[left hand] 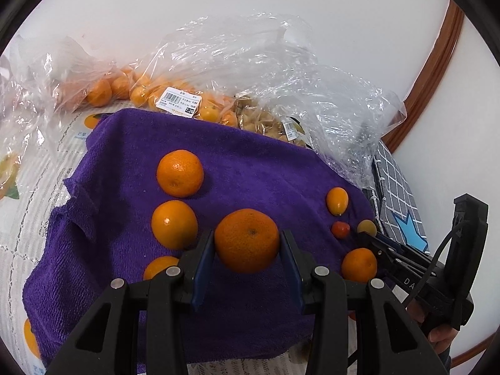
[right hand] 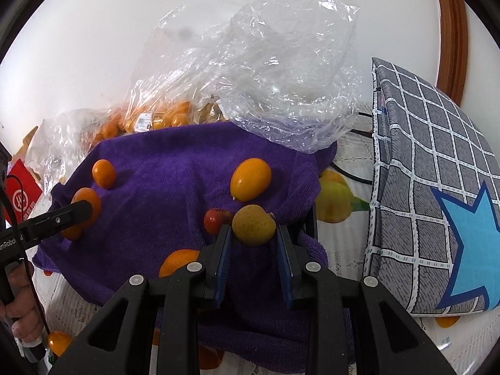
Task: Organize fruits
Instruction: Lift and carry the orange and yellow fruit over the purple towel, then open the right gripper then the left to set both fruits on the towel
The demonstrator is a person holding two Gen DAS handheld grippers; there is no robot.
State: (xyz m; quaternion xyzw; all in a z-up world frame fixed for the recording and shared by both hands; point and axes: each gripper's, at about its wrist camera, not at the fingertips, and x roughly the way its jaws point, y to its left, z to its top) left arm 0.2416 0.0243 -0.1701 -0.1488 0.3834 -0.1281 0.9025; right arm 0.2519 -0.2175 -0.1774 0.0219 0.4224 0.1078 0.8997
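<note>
A purple towel point(left hand: 256, 172) point(right hand: 175, 172) covers the table and carries loose fruit. My left gripper point(left hand: 247, 243) is shut on a large mandarin point(left hand: 247, 240), held just above the towel. Two more mandarins point(left hand: 179, 173) point(left hand: 174, 224) lie to its left and a kumquat point(left hand: 337, 200) to its right. My right gripper point(right hand: 253, 232) is shut on a small yellow-green fruit point(right hand: 253, 225) near the towel's right edge; it shows as a black tool point(left hand: 406, 262) in the left wrist view. A small red fruit point(right hand: 215, 220) sits beside it, and an oval kumquat point(right hand: 250, 179) lies behind.
Clear plastic bags point(left hand: 250, 62) point(right hand: 281, 72) with oranges and pale fruit lie behind the towel against a white wall. A grey checked cushion with a blue star point(right hand: 437, 187) stands at the right. The fruit-printed tablecloth point(left hand: 37, 168) shows around the towel. A hand point(right hand: 22, 309) holds the left tool.
</note>
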